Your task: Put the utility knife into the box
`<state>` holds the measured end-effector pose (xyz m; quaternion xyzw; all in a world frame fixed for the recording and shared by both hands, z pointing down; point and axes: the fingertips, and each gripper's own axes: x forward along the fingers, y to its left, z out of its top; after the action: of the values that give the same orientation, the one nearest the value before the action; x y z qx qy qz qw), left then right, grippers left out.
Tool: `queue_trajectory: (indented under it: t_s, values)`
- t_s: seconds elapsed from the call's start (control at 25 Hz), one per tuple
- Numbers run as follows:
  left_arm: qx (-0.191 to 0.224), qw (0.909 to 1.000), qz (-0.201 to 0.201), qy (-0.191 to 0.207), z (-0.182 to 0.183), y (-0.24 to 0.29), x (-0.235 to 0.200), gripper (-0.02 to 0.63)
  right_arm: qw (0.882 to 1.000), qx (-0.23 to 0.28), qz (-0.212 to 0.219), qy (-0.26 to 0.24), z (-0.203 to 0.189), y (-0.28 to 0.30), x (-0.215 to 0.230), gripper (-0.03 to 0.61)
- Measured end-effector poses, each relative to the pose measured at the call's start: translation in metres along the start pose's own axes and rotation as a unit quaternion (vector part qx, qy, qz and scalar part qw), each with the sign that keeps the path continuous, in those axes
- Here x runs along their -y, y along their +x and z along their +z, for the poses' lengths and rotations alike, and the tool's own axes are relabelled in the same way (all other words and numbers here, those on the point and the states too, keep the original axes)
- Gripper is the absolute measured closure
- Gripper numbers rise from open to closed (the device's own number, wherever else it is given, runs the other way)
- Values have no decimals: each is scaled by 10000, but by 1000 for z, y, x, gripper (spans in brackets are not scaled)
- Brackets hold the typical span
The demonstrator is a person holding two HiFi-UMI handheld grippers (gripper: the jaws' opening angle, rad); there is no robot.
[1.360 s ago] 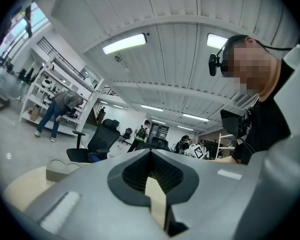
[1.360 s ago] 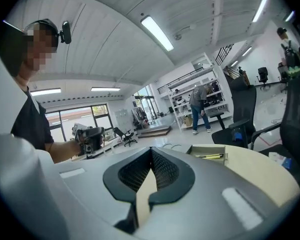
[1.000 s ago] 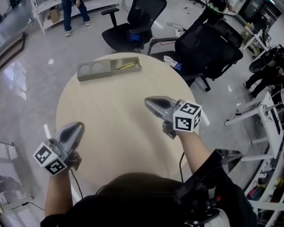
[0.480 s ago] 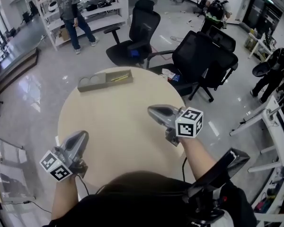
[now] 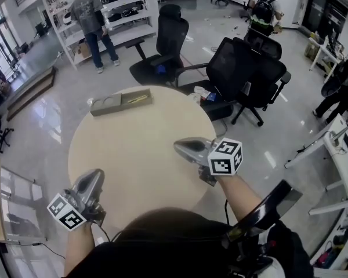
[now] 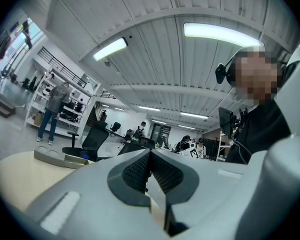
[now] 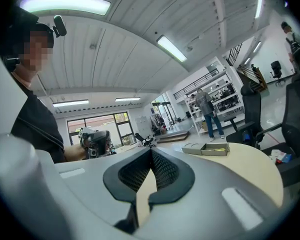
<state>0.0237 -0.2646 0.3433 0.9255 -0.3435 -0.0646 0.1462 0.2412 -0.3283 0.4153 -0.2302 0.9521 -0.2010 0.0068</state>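
Observation:
A long grey box [image 5: 107,105] lies at the far edge of the round beige table [image 5: 133,155]. A yellow utility knife [image 5: 138,99] rests inside its right compartment. My left gripper [image 5: 95,175] hovers at the table's near left edge, jaws shut and empty. Over the near right side, my right gripper [image 5: 178,145] is likewise shut on nothing. The left gripper view has the gripper [image 6: 150,154] with its pads together and the box [image 6: 60,156] far off to the left. In the right gripper view the gripper [image 7: 151,154] is closed, and the box [image 7: 192,148] with the knife [image 7: 217,146] sits far ahead.
Black office chairs [image 5: 243,68] crowd the table's far right side, with another chair [image 5: 165,45] behind the box. A person [image 5: 93,22] stands at white shelves at the back left. A white desk [image 5: 336,149] stands at the right.
The head view has shifted, so the box shows farther and to the left. Both grippers stay shut near the table's near edge, barely moved. The knife remains in the box.

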Motion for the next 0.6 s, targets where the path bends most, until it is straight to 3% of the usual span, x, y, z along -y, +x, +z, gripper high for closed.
queue_trajectory:
  t_s: [0.24, 0.6]
  values:
    - [78, 9996, -233, 150, 14, -2, 7, 615, 9999, 22, -13, -155, 6, -2, -21, 565]
    - [144, 9965, -807, 157, 41, -49, -45, 615, 9976, 402, -495, -271, 20, 54, -65, 565]
